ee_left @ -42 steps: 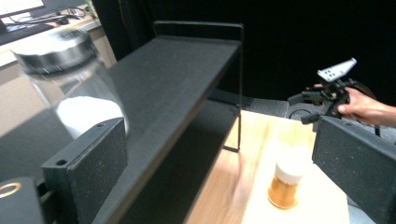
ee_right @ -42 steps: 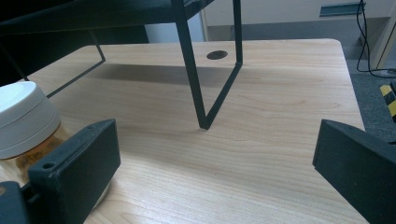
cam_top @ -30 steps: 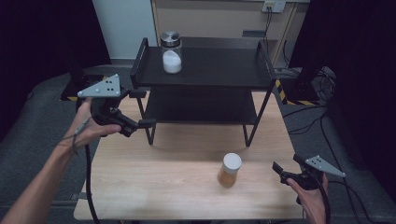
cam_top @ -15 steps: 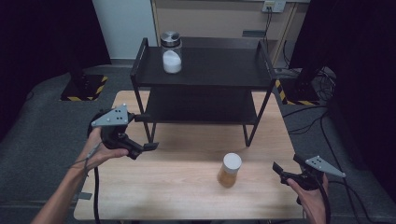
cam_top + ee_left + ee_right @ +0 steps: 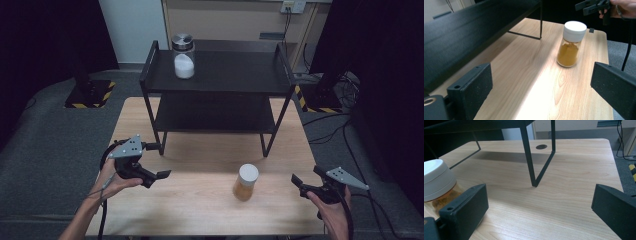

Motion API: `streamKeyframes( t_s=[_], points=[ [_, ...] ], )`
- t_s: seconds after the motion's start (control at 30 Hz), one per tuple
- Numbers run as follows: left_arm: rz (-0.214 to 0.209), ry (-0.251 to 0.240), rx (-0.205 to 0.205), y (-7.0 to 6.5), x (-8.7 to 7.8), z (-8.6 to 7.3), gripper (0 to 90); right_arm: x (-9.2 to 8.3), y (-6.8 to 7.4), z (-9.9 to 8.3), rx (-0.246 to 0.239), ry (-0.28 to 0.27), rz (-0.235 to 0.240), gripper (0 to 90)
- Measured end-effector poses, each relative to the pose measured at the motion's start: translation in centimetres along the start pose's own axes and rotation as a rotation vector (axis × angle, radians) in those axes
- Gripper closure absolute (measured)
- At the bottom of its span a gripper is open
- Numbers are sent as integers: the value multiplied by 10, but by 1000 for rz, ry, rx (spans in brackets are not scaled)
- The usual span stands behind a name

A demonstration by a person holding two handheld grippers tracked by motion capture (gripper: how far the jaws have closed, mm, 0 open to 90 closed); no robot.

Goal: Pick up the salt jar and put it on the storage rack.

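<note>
A glass jar of orange powder with a white lid [image 5: 246,182] [image 5: 571,45] stands upright on the wooden table [image 5: 200,200], front right of centre. My left gripper [image 5: 159,160] [image 5: 541,82] hovers over the table's left side, open and empty, its jaws pointing toward that jar from some way off. At the front right corner my right gripper [image 5: 306,177] [image 5: 541,205] is open and empty, right of the jar; the jar [image 5: 437,185] sits at the left edge behind its left jaw. The right gripper [image 5: 594,6] appears beyond the jar.
A black two-tier shelf [image 5: 220,85] stands on the table's far half, its legs [image 5: 534,170] reaching the middle. On its top level stands a glass jar of white powder with a silver lid [image 5: 183,57]. Dark floor surrounds the table.
My left gripper has come down and toward the front, from beside the shelf's left end to low over the table's left side. The right gripper and both jars have stayed put.
</note>
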State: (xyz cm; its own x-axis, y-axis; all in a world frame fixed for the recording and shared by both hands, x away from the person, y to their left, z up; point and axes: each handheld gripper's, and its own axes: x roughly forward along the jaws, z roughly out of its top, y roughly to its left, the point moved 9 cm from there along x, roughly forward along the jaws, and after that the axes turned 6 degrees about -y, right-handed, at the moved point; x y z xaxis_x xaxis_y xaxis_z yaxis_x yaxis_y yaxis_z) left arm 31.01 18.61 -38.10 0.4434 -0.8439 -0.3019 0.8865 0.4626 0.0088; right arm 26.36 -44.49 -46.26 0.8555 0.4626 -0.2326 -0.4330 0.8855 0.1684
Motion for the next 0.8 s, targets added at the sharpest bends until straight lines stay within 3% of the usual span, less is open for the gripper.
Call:
streamKeyframes(
  t_s=[0.17, 0.47, 0.5, 0.8],
  points=[
    [21, 7, -2, -4, 2, -16, 29, 0, -1, 0, 0, 1, -2, 12],
    [61, -40, -45, -6, 1, -41, 31, 0, 0, -1, -1, 5, 0, 13],
    [62, -58, -65, -6, 0, -45, 32, 0, 0, -1, -4, 3, 2, 13],
    [60, -86, -73, -8, -1, -58, 27, 2, 2, -1, -10, 11, 5, 13]
  ],
)
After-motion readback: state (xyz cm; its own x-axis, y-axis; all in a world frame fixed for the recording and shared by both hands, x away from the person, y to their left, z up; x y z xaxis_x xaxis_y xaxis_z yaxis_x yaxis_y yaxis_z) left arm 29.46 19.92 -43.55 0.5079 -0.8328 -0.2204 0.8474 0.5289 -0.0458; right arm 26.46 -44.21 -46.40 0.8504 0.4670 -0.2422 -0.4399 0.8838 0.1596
